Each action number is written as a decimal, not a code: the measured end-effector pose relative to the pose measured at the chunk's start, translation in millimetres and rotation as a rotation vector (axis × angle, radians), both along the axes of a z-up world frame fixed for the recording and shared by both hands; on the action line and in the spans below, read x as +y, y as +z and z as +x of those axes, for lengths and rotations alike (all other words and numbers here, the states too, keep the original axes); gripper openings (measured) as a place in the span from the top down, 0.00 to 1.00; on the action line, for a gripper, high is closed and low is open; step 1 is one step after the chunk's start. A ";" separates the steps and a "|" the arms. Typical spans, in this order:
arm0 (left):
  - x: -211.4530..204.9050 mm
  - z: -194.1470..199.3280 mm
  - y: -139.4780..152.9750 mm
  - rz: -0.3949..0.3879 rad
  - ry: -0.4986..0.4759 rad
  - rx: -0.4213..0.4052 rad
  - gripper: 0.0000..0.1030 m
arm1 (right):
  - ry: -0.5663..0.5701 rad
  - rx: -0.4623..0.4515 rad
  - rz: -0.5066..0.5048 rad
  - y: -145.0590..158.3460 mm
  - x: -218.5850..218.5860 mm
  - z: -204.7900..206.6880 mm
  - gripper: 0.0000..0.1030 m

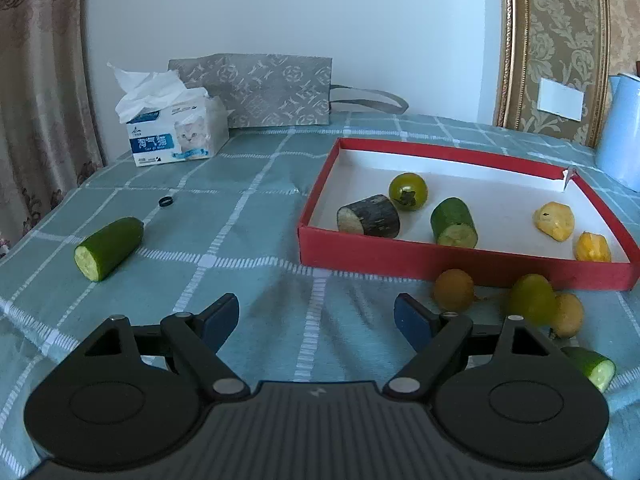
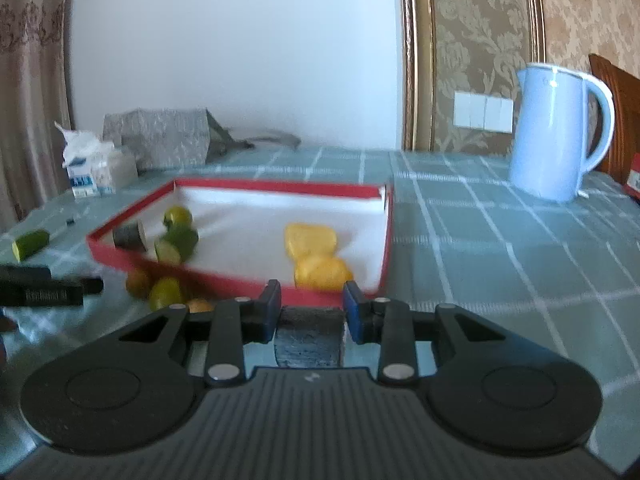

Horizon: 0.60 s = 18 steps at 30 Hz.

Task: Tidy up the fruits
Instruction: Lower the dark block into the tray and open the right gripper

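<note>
While the left gripper (image 1: 316,318) hangs over the checked cloth (image 1: 248,240) with jaws wide and empty | right gripper (image 2: 310,312) clamps a dark cylindrical chunk (image 2: 308,338) just before the red tray (image 2: 240,280); tray holds green and yellow pieces | cucumber half (image 1: 108,248) lies well left of it; three round fruits (image 1: 454,289) sit against its near wall

Tissue box (image 1: 176,136) beside grey patterned bag (image 1: 264,88); blue kettle (image 2: 560,132) on checked tablecloth (image 1: 240,220).
</note>
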<state>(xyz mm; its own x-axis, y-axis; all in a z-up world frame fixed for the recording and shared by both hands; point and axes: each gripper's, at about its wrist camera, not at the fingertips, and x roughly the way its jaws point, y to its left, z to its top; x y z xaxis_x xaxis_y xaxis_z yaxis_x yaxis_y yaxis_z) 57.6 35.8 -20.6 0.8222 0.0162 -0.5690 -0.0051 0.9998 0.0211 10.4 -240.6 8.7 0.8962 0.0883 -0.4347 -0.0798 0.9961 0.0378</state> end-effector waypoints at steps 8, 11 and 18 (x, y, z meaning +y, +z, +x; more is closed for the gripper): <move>-3.0 2.7 -3.0 0.008 -0.012 0.022 0.17 | 0.040 0.024 -0.041 12.0 17.2 49.7 0.69; -3.9 3.4 -3.5 0.009 -0.015 0.025 0.17 | 0.042 0.019 -0.087 9.6 27.9 62.0 0.69; -7.3 4.8 -4.6 0.028 -0.027 0.029 0.17 | 0.076 0.042 -0.121 1.4 46.1 83.5 0.69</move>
